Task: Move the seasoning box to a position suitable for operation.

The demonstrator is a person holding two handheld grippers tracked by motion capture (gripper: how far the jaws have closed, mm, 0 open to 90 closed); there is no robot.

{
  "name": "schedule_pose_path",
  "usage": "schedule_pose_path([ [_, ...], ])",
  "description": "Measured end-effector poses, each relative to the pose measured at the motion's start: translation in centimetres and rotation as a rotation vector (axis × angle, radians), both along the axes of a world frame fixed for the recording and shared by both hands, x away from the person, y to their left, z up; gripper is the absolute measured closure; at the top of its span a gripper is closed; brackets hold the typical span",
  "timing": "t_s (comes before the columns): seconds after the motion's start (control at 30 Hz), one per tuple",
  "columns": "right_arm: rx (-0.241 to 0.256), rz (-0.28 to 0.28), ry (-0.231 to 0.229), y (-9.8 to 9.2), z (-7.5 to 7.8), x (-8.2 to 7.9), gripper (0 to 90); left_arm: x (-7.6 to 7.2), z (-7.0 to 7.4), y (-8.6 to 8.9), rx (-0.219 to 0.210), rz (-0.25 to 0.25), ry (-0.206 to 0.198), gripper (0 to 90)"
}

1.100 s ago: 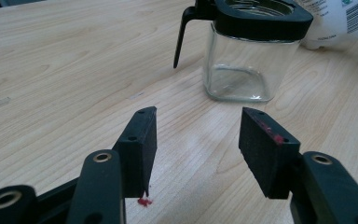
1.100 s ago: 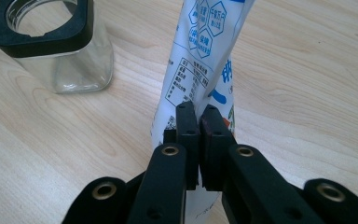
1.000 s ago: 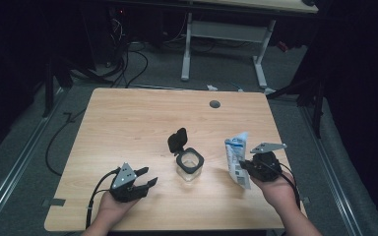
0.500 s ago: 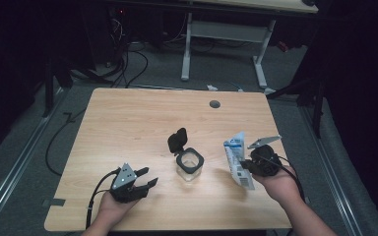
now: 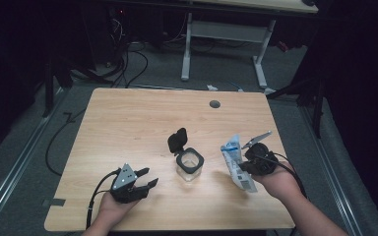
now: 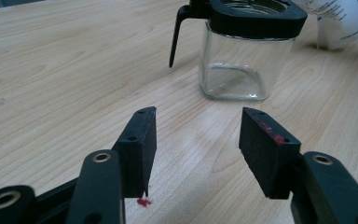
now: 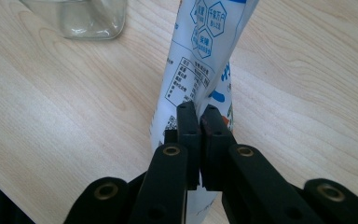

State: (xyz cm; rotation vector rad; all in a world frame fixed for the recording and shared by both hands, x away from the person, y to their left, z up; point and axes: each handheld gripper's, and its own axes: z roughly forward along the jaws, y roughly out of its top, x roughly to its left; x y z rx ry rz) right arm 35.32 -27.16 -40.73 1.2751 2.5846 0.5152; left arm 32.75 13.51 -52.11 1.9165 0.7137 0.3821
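R gripper [image 7: 199, 116] pinching pouch [image 7: 200, 56], L gripper [image 6: 196, 140] open nr jar [image 6: 242, 51], seemingly empty

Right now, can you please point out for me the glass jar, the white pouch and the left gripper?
glass jar [image 5: 189, 164]: high view, on its black rim.
white pouch [image 7: 200, 51]: right gripper view, on the printed panel above the jaws.
left gripper [image 6: 198, 140]: left gripper view, midway between its open fingertips.

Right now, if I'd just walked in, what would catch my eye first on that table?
Probably the white and blue packet at the table's right, pinched upright in the right gripper. Next, the clear glass jar at the middle, its black hinged lid flipped open. The left gripper rests open near the front edge, pointing at the jar.
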Motion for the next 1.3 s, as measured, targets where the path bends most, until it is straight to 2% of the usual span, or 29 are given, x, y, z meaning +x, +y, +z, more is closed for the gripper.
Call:
schedule_pose_path([
  [0.33, -0.054, 0.027, 0.035, 0.5, 0.3, 0.1, 88.8, -0.1, -0.1, -0.1, 0.002, -0.007, -0.001, 46.5],
  [0.7, -0.087, 0.045, 0.066, 0.9, 0.8, 0.5, 88.9, -0.1, -0.1, -0.2, 0.005, -0.013, 0.000, 46.4],
  [1.0, -0.089, 0.054, 0.079, 1.1, 1.0, 0.3, 88.9, -0.2, -0.1, -0.4, 0.001, -0.023, -0.001, 46.5],
  [1.2, -0.083, 0.056, 0.082, 1.2, 1.5, 0.0, 88.9, -0.7, 0.2, -1.1, -0.019, -0.028, -0.022, 46.4],
  [1.3, -0.080, 0.057, 0.085, 1.4, 1.7, -0.2, 88.9, -1.2, 0.5, -1.9, -0.034, -0.051, -0.025, 45.5],
])
